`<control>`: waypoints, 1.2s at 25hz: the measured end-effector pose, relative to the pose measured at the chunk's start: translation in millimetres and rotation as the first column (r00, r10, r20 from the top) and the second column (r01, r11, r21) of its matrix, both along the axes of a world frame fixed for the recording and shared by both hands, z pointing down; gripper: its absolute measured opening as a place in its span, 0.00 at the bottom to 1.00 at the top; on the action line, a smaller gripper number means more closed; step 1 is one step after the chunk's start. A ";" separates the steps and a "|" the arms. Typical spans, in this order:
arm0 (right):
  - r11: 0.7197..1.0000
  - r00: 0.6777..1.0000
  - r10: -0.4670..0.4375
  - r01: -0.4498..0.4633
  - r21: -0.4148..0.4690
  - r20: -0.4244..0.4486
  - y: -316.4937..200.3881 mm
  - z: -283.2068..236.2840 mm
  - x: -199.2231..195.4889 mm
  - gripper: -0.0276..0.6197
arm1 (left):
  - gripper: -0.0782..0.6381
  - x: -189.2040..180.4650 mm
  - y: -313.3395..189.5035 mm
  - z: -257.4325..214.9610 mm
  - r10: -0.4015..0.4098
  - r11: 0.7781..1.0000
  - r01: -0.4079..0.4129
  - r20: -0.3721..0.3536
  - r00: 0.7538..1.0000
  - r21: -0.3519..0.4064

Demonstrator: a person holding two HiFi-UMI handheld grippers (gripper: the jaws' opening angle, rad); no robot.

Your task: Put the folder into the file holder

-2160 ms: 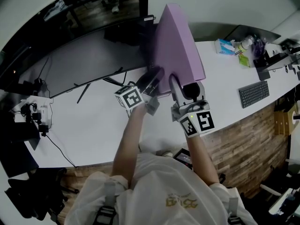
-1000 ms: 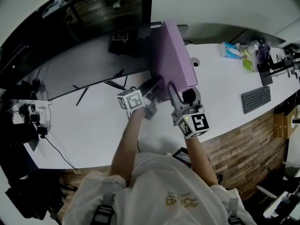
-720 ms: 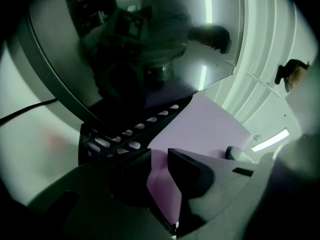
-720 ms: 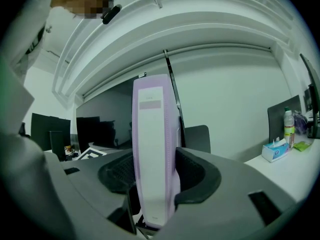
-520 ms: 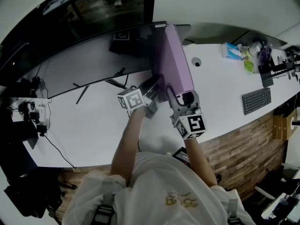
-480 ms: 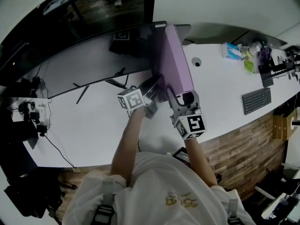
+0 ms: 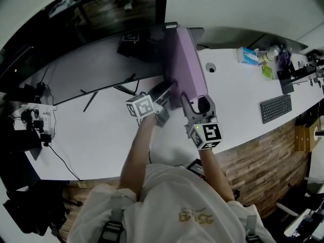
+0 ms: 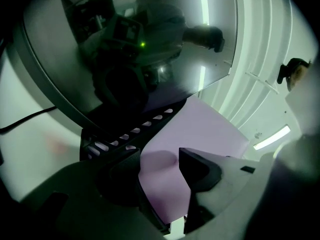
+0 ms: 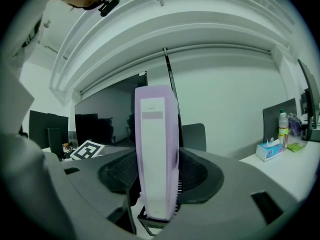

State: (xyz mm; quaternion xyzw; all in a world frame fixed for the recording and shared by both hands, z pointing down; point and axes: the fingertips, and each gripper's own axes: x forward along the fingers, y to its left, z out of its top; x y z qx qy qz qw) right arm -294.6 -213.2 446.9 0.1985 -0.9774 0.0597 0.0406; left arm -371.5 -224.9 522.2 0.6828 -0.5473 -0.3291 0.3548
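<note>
Lilac lever-arch folder (image 7: 186, 59) stands upright on the white desk (image 7: 101, 133), its lower end set down in a black slotted file holder (image 8: 122, 136) just in front of the wide curved monitor (image 7: 96, 67). The folder's spine faces the person, and its top leans slightly away toward the wall.

The right gripper (image 9: 156, 178) pinches the folder low on the spine, one dark pad pressed against each cover. In the right gripper view the spine fills the gap between the jaws, and the edge of the file holder shows beneath it.

The left gripper (image 8: 159, 173) sits at the folder's left side, next to the holder. Its jaws are spreading apart. The folder's flat lilac cover shows between them, but neither pad can be seen pressing on it, and the holder's slotted wall lies just beyond the left jaw.

Farther along the desk, well apart from the folder on the person's right, lie a dark keyboard (image 7: 276, 109) and a tissue box (image 7: 248, 55).
</note>
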 end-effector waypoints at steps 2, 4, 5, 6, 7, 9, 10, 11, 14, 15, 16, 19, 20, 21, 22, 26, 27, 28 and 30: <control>1.000 1.000 0.003 -0.003 -0.003 0.011 0.7 -3.4 3.7 0.39 | 0.46 -2.4 3.3 -3.2 -0.015 1.000 0.015 0.013 1.000 0.001; 1.000 1.000 0.006 -0.006 -0.001 0.018 2.4 -6.7 9.7 0.39 | 0.46 -3.2 6.2 -9.6 -0.030 1.000 0.030 0.035 0.999 0.006; 1.000 1.000 0.007 -0.007 -0.001 0.021 3.9 -8.7 14.0 0.39 | 0.46 -2.0 7.4 -12.9 -0.035 0.999 0.035 0.052 0.998 0.008; 1.000 1.000 0.009 -0.009 -0.001 0.024 5.5 -10.8 18.6 0.39 | 0.46 -0.3 8.6 -15.7 -0.039 0.999 0.038 0.073 0.997 0.010; 1.000 1.000 0.010 -0.010 -0.003 0.030 7.3 -12.8 22.7 0.39 | 0.46 1.2 10.0 -18.5 -0.041 0.999 0.040 0.098 0.994 0.011; 1.000 0.999 0.013 -0.012 -0.008 0.042 11.0 -16.1 28.4 0.39 | 0.46 1.8 14.4 -24.8 -0.050 0.999 0.049 0.158 0.986 0.008; 1.000 0.999 0.013 -0.013 -0.011 0.049 12.8 -17.3 30.7 0.39 | 0.45 1.8 17.1 -28.9 -0.056 0.998 0.056 0.192 0.980 0.005; 1.000 0.998 0.014 -0.013 -0.015 0.057 14.5 -18.5 33.4 0.39 | 0.44 3.6 19.6 -33.5 -0.058 0.998 0.059 0.223 0.973 0.005; 1.000 0.997 0.015 -0.013 -0.028 0.080 19.9 -22.1 44.2 0.38 | 0.42 16.0 26.8 -46.0 -0.047 0.999 0.050 0.339 0.940 -0.001; 0.999 0.996 0.015 -0.012 -0.029 0.084 21.7 -23.0 48.9 0.38 | 0.39 20.2 29.9 -50.0 -0.046 0.999 0.054 0.390 0.920 -0.008; 0.999 0.996 0.015 -0.012 -0.030 0.085 23.2 -23.8 54.4 0.37 | 0.38 24.4 33.3 -53.9 -0.046 0.998 0.058 0.441 0.896 -0.014; 0.998 0.994 0.035 -0.030 -0.050 0.099 24.2 -24.6 75.1 0.36 | 0.38 37.6 44.6 -64.1 -0.041 0.998 0.065 0.547 0.836 -0.025; 0.997 0.993 0.044 -0.038 -0.062 0.106 24.0 -24.6 82.3 0.36 | 0.38 41.9 48.5 -67.4 -0.041 0.997 0.068 0.569 0.821 -0.026; 0.997 0.993 0.049 -0.041 -0.072 0.112 24.5 -24.7 89.0 0.36 | 0.37 46.7 52.6 -70.9 -0.043 0.997 0.072 0.590 0.806 -0.025; 0.996 0.992 0.046 -0.037 -0.080 0.116 25.9 -25.0 95.2 0.35 | 0.36 52.4 56.4 -74.6 -0.045 0.997 0.075 0.614 0.788 -0.022; 0.996 0.990 0.019 -0.006 -0.091 0.137 34.2 -28.7 116.4 0.21 | 0.35 82.8 67.2 -88.3 -0.037 0.998 0.062 0.721 0.692 -0.008; 0.996 0.990 0.018 -0.006 -0.091 0.137 36.1 -29.2 121.1 0.20 | 0.35 91.0 69.0 -90.5 -0.032 0.998 0.055 0.735 0.678 -0.008; 0.996 0.991 0.019 -0.007 -0.090 0.133 38.3 -29.4 125.6 0.19 | 0.35 98.9 71.0 -92.1 -0.028 0.999 0.050 0.742 0.670 -0.008; 0.997 0.992 0.026 -0.016 -0.076 0.122 42.5 -30.4 135.8 0.18 | 0.34 113.6 75.7 -94.3 -0.028 0.999 0.048 0.745 0.667 -0.006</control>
